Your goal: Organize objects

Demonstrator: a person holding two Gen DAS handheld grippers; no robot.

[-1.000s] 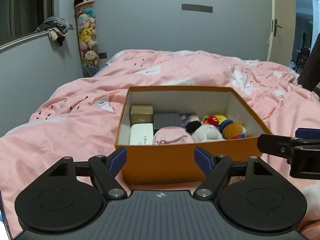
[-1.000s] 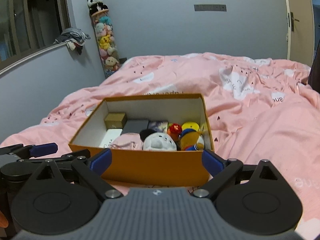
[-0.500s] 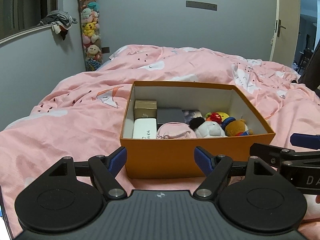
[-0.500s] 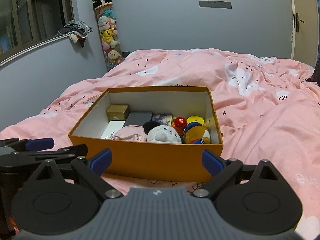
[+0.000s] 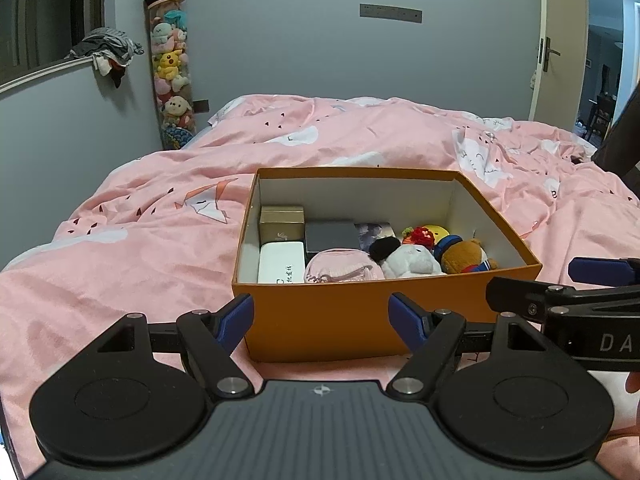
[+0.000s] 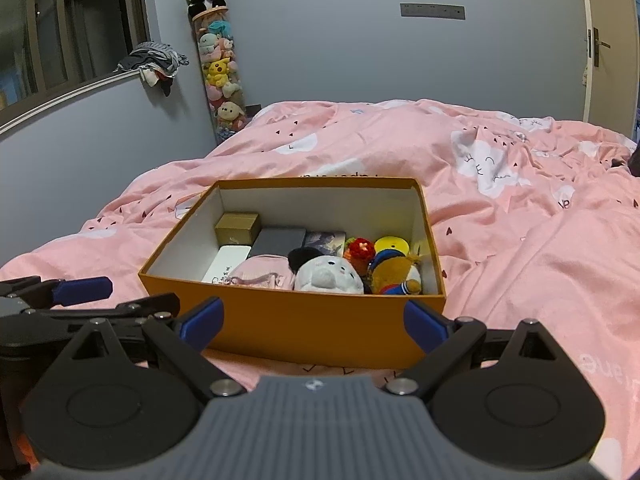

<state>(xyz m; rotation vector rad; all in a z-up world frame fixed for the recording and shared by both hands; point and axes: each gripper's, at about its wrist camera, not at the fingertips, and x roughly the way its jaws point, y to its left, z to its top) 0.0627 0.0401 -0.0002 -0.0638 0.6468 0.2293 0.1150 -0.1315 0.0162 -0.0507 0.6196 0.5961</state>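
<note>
An orange cardboard box (image 5: pixel 360 320) (image 6: pixel 312 328) sits on the pink bed. Inside lie a gold box (image 5: pixel 281 223) (image 6: pixel 237 226), a white case (image 5: pixel 280 266) (image 6: pixel 226 265), a dark grey box (image 5: pixel 331 235) (image 6: pixel 278 241), a pink pouch (image 5: pixel 342 267) (image 6: pixel 260 274), a white plush (image 5: pixel 408 261) (image 6: pixel 328 274) and a brown plush (image 5: pixel 464 256) (image 6: pixel 394 272). My left gripper (image 5: pixel 321 318) (image 6: pixel 84 294) stands open and empty before the box's near wall. Open and empty too, my right gripper (image 6: pixel 313 322) (image 5: pixel 560 280) hovers just short of the same wall.
The pink duvet (image 5: pixel 120 248) (image 6: pixel 540 248) covers the whole bed. A clear tube of plush toys (image 5: pixel 172 80) (image 6: pixel 220 76) stands at the far grey wall, with a panda on top. Clothes (image 5: pixel 106 50) lie on the window ledge. A door (image 5: pixel 560 40) is ajar at the right.
Both grippers have drawn back and risen a little, so the box sits lower and farther in each view. Their fingers stayed open.
</note>
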